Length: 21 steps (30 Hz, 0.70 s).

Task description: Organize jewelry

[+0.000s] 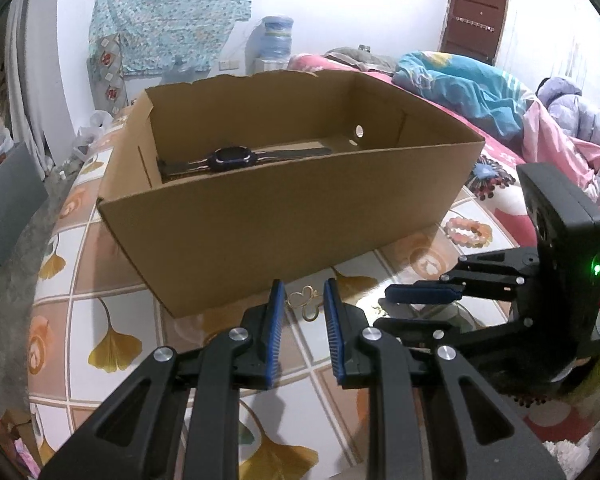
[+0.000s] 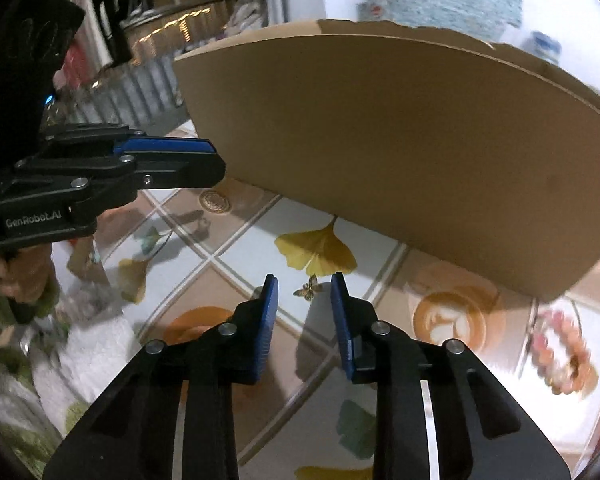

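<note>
- Bedroom clutter and a pink floral bedspread are seen behind a glossy tabletop (image 1: pixel 100 280) printed with ginkgo leaves and coffee cups, on which everything lies.
- Just ahead of the gap between both grippers' fingers, a small gold butterfly-shaped brooch (image 2: pixel 309 290) is found flat on the tabletop, near the front wall of the open brown cardboard box (image 1: pixel 284 216) but apart from it.
- In the right wrist view its wings are spread roughly left to right and slightly tilted; in the left wrist view its loops (image 1: pixel 303 301) are strung more toward and away from the camera. Which end is its head cannot be told.
- The left gripper (image 1: pixel 301 294) is held with its blue-padded fingers apart, nothing between them.
- The right gripper (image 2: pixel 305 290) is likewise spread open and empty, approaching the brooch from the side.
- One piece is judged already sorted: a dark wristwatch with a flat strap (image 1: pixel 236 159) lies inside the box, stretched lengthwise along the floor, left to right.
- Left to do, it is judged: the brooch, and a pink and cream beaded bracelet (image 1: pixel 469 232) lying on the tabletop just beside the box's right corner, outside it.
- About a third of the task is therefore judged complete, so far as can be seen.
</note>
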### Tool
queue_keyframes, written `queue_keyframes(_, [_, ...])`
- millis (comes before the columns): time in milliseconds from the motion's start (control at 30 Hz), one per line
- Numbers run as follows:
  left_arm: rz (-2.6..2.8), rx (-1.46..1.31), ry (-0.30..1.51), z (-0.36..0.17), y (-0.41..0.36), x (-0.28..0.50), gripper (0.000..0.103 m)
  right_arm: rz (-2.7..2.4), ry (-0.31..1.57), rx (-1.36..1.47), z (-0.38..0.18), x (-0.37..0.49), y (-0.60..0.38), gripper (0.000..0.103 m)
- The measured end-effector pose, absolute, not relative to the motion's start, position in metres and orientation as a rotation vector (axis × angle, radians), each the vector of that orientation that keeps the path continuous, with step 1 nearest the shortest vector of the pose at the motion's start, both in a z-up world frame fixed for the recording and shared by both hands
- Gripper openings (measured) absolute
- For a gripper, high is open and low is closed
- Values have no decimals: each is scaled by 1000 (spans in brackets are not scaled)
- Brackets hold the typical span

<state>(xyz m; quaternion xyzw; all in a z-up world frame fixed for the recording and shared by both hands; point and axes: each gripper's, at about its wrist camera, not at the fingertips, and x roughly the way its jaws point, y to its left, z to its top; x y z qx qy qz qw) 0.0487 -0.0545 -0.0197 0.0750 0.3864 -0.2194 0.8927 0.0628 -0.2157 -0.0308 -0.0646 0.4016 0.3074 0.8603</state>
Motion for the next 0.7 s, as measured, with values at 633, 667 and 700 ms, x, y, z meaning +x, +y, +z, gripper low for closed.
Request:
queue_keyframes(633, [-459, 115, 791, -24, -42, 52, 20, 798, 890, -400, -23, 75, -174, 11])
queue_keyframes(667, [-457, 114, 790, -24, -41, 52, 20, 798, 890, -399, -23, 75, -176, 11])
queue_keyframes(700, [-457, 113, 790, -24, -41, 52, 20, 799, 891, -396, -23, 76, -175, 11])
